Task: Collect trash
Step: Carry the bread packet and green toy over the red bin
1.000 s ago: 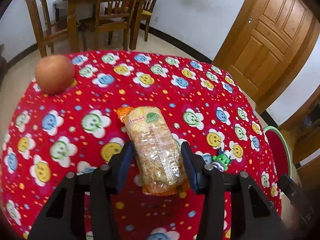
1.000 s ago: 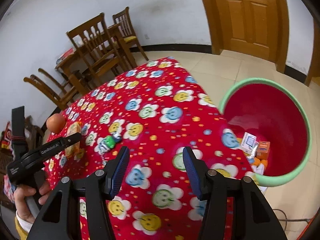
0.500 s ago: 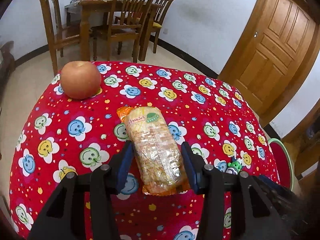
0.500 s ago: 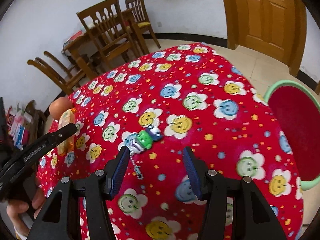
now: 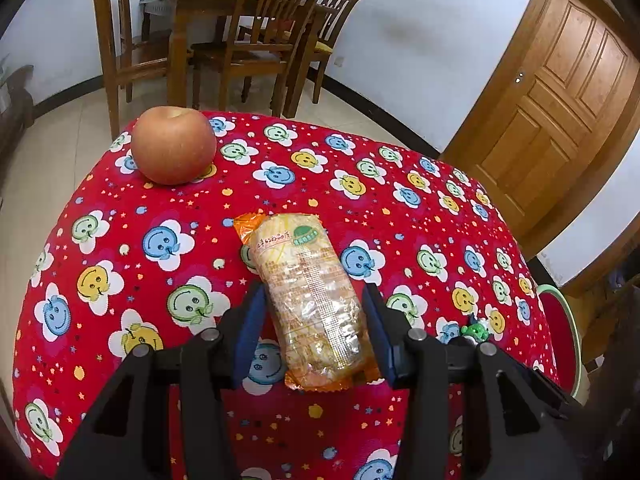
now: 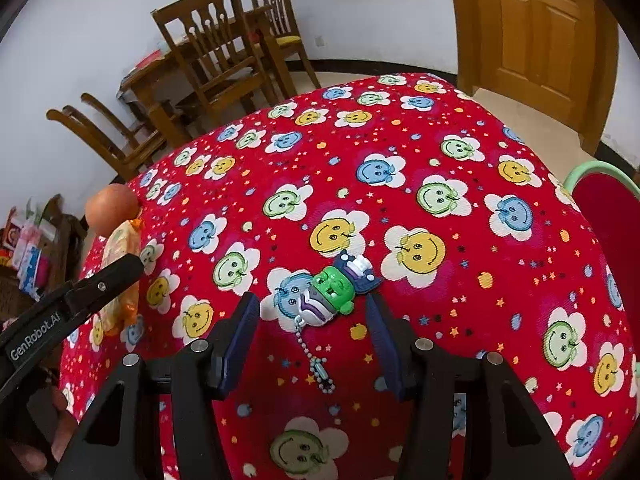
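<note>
A clear snack packet with orange ends is gripped lengthwise by my left gripper and hangs over the red smiley tablecloth. The right wrist view shows the same packet at the table's left edge, with one left finger across it. A green and purple keychain toy with a bead chain lies on the cloth. My right gripper hovers low over it, open, its fingertips on either side of the toy's near end without touching it.
An apple sits at the far left edge of the table. A red bin with a green rim stands on the floor off the table's right side. Wooden chairs and a door lie beyond.
My right gripper swung left from the bin and sank, so the keychain toy now lies between its fingertips. My left gripper carried the packet a little toward the apple.
</note>
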Motion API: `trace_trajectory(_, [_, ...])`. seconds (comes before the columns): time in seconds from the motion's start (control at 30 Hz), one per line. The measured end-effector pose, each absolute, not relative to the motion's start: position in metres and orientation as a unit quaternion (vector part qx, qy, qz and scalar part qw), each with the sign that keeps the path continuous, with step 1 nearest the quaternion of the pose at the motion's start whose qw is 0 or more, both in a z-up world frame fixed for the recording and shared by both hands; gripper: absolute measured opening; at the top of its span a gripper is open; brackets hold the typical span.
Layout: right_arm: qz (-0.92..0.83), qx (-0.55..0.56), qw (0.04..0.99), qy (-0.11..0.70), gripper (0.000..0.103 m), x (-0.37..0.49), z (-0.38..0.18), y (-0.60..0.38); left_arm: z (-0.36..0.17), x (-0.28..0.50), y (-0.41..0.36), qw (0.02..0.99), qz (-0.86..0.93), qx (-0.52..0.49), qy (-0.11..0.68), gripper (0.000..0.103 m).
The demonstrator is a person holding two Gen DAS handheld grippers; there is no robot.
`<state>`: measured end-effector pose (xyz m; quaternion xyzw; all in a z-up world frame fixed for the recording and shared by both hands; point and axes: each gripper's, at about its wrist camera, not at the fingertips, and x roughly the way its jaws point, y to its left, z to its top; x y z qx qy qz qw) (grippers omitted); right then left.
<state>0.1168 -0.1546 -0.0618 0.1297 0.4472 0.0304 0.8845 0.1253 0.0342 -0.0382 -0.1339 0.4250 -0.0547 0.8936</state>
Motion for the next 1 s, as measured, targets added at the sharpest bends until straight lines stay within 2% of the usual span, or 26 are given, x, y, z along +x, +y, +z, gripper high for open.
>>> trace_trajectory(0.17, [0.005,0.115,0.889,0.442,0.032,0.114,-0.063,-0.156,-0.037,0.124,0.032,0.895,-0.059,-0.132,0.422,0.049])
trace_trajectory(0.23, [0.001,0.118,0.89,0.44,0.028,0.113,-0.064,-0.158,-0.037,0.124,0.03,0.896,-0.061,-0.13,0.421,0.049])
trace_trajectory(0.5, [0.008,0.148,0.891,0.429,0.027,0.101,-0.058,-0.172,-0.036,0.122,0.021,0.899,-0.072,-0.118,0.416,0.049])
trace_trajectory(1.0, [0.005,0.181,0.909,0.375,0.027,0.045,-0.013,-0.226,-0.023,0.11,-0.017,0.901,-0.116,-0.078,0.41,0.049])
